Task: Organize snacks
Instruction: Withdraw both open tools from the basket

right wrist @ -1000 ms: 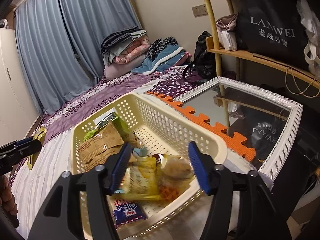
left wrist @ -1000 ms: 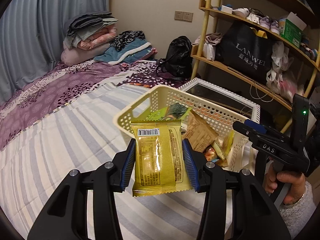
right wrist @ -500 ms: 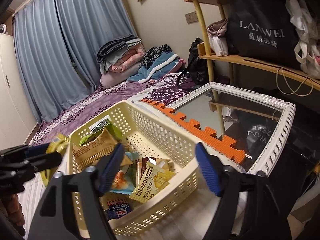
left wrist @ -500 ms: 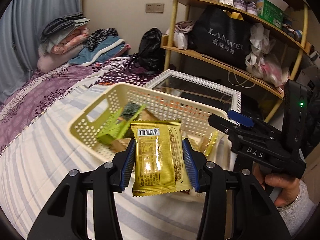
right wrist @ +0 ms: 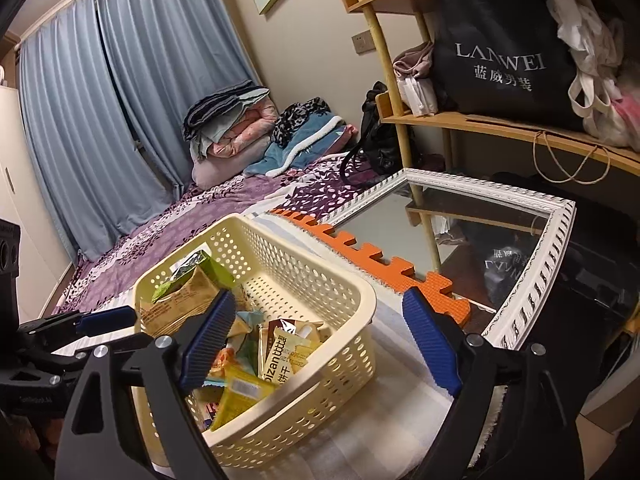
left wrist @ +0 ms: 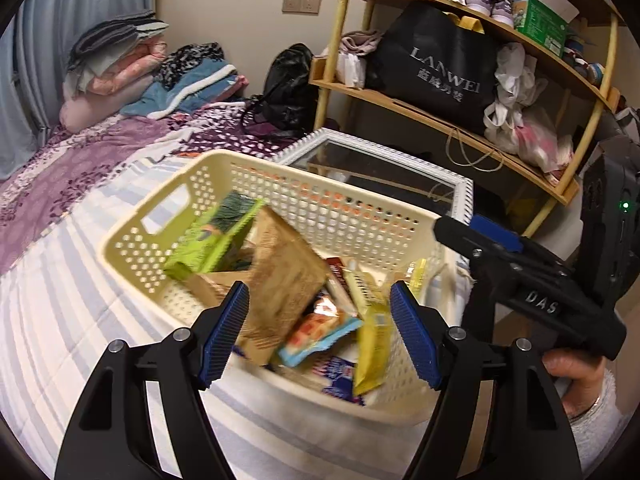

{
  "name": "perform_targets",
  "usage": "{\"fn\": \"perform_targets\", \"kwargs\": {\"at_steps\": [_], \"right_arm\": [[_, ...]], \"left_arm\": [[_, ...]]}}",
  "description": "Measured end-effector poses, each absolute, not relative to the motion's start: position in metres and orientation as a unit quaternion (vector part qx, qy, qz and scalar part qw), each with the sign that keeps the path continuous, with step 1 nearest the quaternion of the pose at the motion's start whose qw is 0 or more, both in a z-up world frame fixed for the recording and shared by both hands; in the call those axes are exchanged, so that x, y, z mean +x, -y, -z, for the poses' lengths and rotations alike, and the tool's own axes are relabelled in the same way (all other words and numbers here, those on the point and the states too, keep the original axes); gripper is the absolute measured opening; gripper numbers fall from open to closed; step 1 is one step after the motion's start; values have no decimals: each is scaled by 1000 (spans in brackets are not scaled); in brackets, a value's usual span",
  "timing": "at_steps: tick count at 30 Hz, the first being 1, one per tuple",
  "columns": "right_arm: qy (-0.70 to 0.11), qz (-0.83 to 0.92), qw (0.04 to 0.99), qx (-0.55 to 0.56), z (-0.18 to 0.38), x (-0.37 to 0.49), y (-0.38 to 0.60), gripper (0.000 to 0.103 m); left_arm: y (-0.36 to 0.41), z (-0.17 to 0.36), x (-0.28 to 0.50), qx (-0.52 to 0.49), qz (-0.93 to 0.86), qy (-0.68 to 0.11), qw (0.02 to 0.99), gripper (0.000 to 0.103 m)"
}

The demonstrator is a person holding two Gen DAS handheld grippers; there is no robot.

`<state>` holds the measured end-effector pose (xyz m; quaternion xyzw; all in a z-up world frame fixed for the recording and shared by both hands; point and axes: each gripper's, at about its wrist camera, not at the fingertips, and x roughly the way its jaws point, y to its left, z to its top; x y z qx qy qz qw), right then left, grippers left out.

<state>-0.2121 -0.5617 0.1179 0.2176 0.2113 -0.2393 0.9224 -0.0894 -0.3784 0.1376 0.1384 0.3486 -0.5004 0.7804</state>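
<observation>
**Yellow packet loose in cream basket, both grippers spreading**

While opening over the cream basket [left wrist: 280, 184] on the striped bed [left wrist: 60, 320]: left gripper [left wrist: 320, 332] about half spread, pads clear of everything, holding nothing. Yellow packet [left wrist: 372, 352] blurred, on edge inside the basket's near wall, just beside the right pad, among the other snacks [left wrist: 280, 280]. Right gripper [right wrist: 316, 344] wide and opening too, empty, straddling the basket's near corner. Framed mirror [right wrist: 480, 216] just behind the basket.
</observation>
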Motion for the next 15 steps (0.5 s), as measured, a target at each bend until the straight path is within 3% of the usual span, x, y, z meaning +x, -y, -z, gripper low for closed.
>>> {"fn": "perform_targets", "kwargs": {"at_steps": [2, 5, 8, 15], "right_arm": [[-211, 237, 923, 216, -120, -211, 559, 91], [-212, 233, 926, 209, -125, -209, 553, 95], [-215, 236, 926, 202, -131, -208, 548, 98], [-237, 240, 925, 174, -140, -208, 530, 98]], "left_arm": [[374, -141, -87, 141, 495, -343, 786, 74], [366, -147, -86, 145, 484, -331, 797, 90], [357, -152, -84, 149, 472, -321, 808, 98], [342, -156, -81, 172, 426, -310, 832, 99]]}}
